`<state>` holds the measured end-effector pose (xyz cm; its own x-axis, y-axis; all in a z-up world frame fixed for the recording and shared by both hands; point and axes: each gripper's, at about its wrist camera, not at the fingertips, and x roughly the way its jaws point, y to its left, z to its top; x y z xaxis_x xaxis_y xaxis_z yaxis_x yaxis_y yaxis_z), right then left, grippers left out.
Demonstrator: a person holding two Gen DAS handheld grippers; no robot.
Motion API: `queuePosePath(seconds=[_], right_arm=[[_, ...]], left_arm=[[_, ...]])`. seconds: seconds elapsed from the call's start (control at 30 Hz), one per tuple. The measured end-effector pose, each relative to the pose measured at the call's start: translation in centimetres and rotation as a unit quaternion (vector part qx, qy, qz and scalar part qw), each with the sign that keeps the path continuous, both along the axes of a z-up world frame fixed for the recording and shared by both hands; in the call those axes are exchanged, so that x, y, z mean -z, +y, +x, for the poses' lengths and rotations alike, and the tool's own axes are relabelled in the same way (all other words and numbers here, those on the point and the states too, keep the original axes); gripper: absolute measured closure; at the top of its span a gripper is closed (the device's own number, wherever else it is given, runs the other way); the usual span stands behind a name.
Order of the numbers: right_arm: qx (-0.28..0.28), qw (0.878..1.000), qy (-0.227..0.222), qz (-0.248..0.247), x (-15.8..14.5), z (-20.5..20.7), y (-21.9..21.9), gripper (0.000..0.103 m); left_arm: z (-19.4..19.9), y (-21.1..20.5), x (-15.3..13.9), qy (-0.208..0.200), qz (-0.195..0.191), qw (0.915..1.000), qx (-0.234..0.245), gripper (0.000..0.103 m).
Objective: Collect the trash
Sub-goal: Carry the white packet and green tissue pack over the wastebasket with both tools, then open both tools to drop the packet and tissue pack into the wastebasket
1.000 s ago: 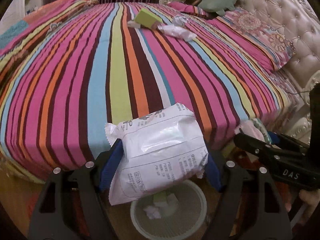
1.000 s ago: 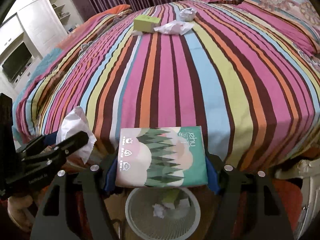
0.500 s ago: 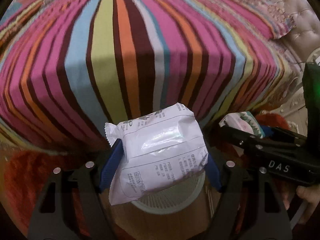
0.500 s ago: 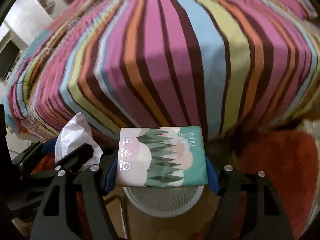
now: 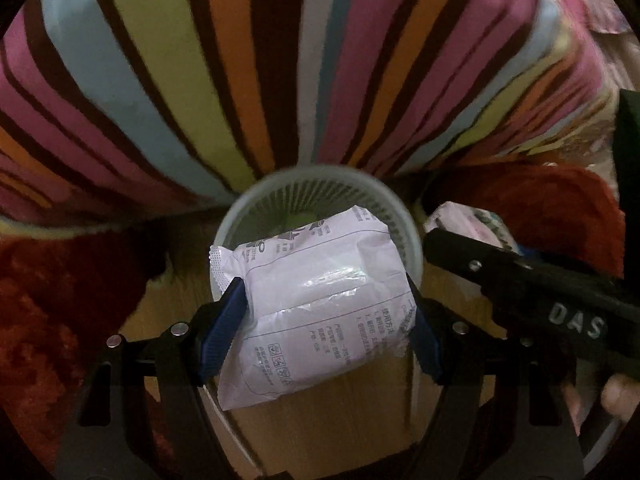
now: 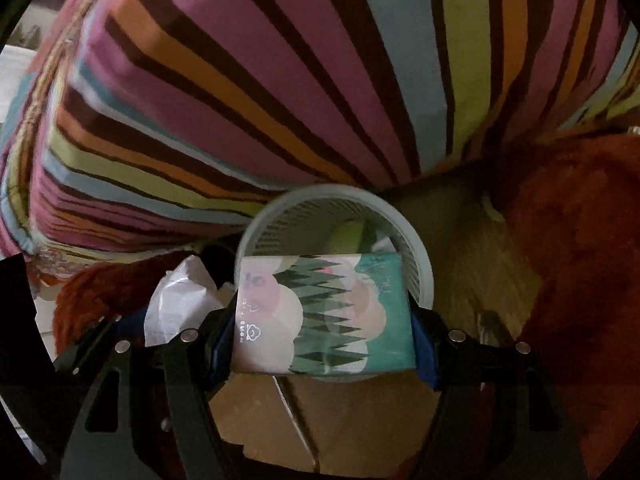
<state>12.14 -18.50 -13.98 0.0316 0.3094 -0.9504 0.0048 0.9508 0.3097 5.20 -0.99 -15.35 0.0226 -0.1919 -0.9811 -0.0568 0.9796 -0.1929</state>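
Observation:
My left gripper is shut on a white plastic packet with printed text and holds it over the near rim of a round pale mesh waste basket. My right gripper is shut on a green and pink tissue pack with a tree pattern, also above the waste basket. The basket holds a green item and some white scraps. The right gripper with its pack shows at the right of the left wrist view; the left one's white packet shows in the right wrist view.
The striped bedspread hangs down right behind the basket. A red shaggy rug lies on both sides of it on the wooden floor.
Both grippers have tilted down and moved toward the basket. The bed top has left the view and the basket opening now sits behind both held packs.

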Motion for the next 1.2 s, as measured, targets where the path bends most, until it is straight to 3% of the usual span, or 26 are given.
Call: queuePosePath(seconds=[0.2, 0.6, 0.93, 1.2], right_arm=[[0.005, 0.998, 0.057, -0.015, 3.0, -0.1, 1.4, 0.036], [0.051, 0.988, 0.145, 0.002, 8.4, 0.6, 0.4, 0.036], [0.067, 0.979, 0.194, -0.007, 11.9, 0.6, 0.7, 0.036], [0.07, 0.975, 0.209, -0.012, 12.6, 0.6, 0.9, 0.036]], left_arm=[[0.4, 1.1, 3.4, 0.066, 0.0, 0.9972, -0.036, 0.03], [0.7, -0.3, 8.0, 0.141, 0.005, 0.9897, -0.025, 0.03], [0.8, -0.6, 10.7, 0.179, -0.001, 0.9835, -0.024, 0.03], [0.7, -0.6, 11.6, 0.197, -0.001, 0.98, -0.027, 0.03]])
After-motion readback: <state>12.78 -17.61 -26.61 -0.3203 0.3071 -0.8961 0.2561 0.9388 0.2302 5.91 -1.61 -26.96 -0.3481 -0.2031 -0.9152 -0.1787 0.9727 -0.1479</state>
